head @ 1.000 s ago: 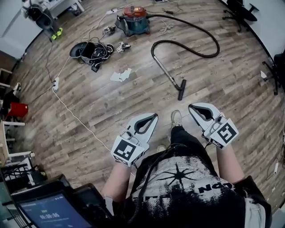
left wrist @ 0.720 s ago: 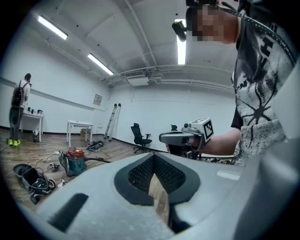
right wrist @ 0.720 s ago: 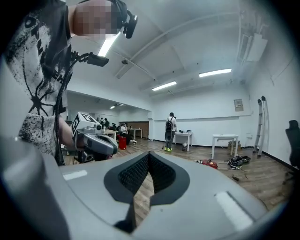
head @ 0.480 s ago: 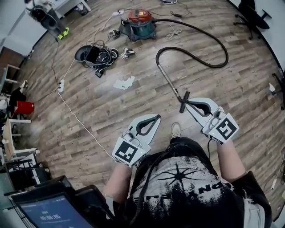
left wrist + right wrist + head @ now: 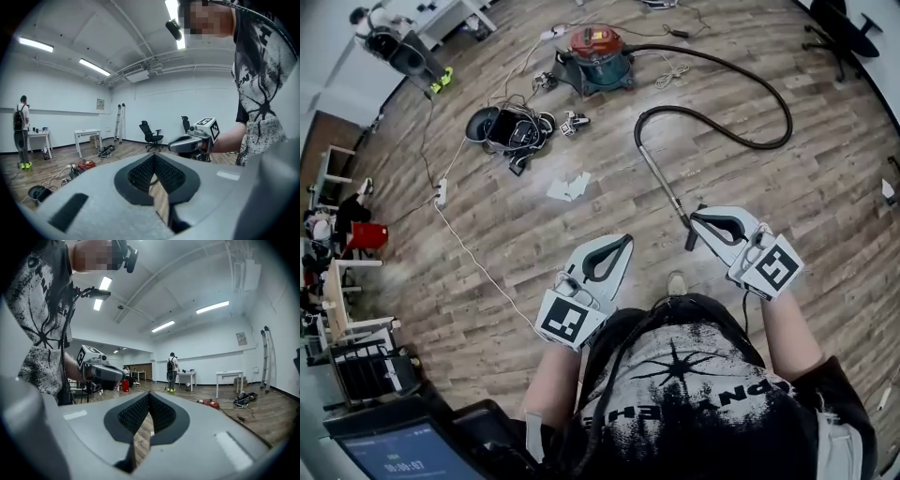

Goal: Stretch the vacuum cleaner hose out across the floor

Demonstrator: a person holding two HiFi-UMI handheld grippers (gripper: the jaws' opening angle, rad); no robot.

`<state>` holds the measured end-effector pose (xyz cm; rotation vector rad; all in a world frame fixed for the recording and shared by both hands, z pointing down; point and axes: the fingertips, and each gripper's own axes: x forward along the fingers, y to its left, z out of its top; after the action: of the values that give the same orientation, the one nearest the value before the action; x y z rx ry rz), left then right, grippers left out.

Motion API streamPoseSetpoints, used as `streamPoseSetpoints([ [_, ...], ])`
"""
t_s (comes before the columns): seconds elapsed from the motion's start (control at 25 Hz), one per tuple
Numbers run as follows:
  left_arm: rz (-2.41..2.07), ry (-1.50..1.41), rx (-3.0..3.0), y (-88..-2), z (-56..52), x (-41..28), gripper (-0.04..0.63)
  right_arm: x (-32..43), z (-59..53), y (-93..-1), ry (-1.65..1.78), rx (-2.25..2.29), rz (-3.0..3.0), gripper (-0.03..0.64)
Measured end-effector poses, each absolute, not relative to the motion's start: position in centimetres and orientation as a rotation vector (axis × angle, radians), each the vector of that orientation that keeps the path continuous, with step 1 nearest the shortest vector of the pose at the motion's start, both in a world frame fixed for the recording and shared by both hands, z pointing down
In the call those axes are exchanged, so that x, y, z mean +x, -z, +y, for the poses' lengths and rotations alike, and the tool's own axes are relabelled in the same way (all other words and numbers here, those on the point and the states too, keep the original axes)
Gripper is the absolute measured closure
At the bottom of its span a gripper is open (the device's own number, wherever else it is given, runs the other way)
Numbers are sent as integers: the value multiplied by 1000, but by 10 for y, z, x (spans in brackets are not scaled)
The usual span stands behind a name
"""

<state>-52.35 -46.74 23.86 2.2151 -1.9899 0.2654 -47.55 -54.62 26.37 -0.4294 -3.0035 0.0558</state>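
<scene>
Walking forward has brought the black floor nozzle (image 5: 691, 236) just beside the right hand-held gripper (image 5: 697, 218); it and the left hand-held gripper (image 5: 622, 243) are clenched, empty. Black ribbed vacuum hose (image 5: 766, 147) lies looped on the wood-plank floor (image 5: 487, 309), between red canister vacuum (image 5: 598, 52) and slim metal wand (image 5: 664, 183). Approach, I judge; next, open jaws over the rigid wand.
</scene>
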Motion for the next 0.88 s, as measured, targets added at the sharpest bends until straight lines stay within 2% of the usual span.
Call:
streamPoseSetpoints([
  [0.36, -2006, -257, 2241, -229, -501, -542, 594, -497, -568, -270, -96, -500, -2985, 609],
  [0.48, -2008, -295, 2212, -236, -505, -561, 594, -512, -576, -273, -107, -491, -2971, 609],
  [0.64, -1972, -297, 2182, -253, -509, -588, 594, -531, -594, -263, -290, -456, -3021, 609],
  [0.88, -1864, -287, 2267, -267, -543, -639, 594, -572, -626, -270, -262, -292, -3015, 609],
])
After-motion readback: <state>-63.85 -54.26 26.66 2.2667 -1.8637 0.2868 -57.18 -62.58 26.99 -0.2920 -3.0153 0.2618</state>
